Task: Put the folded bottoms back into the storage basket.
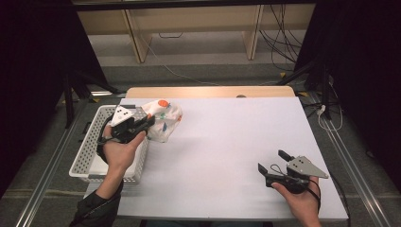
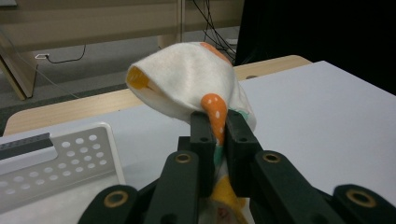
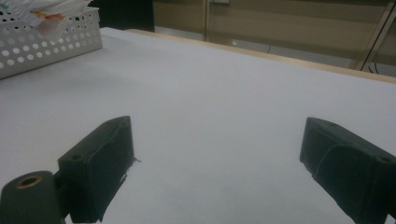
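One white spotted cloth (image 2: 187, 79) sits pinched between the left tongs (image 2: 219, 135), seemingly lifted.

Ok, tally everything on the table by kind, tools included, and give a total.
Cloth: 1, white with coloured spots, held by the left tool
Basket: 1, white, perforated
Tools: 2, the right tool is open
Total: 4

You have two grippers — the left gripper (image 1: 150, 121) and the right gripper (image 1: 272, 163) — plus one white patterned cloth (image 1: 164, 118), one perforated white basket (image 1: 87, 149) and one table (image 1: 222, 142).
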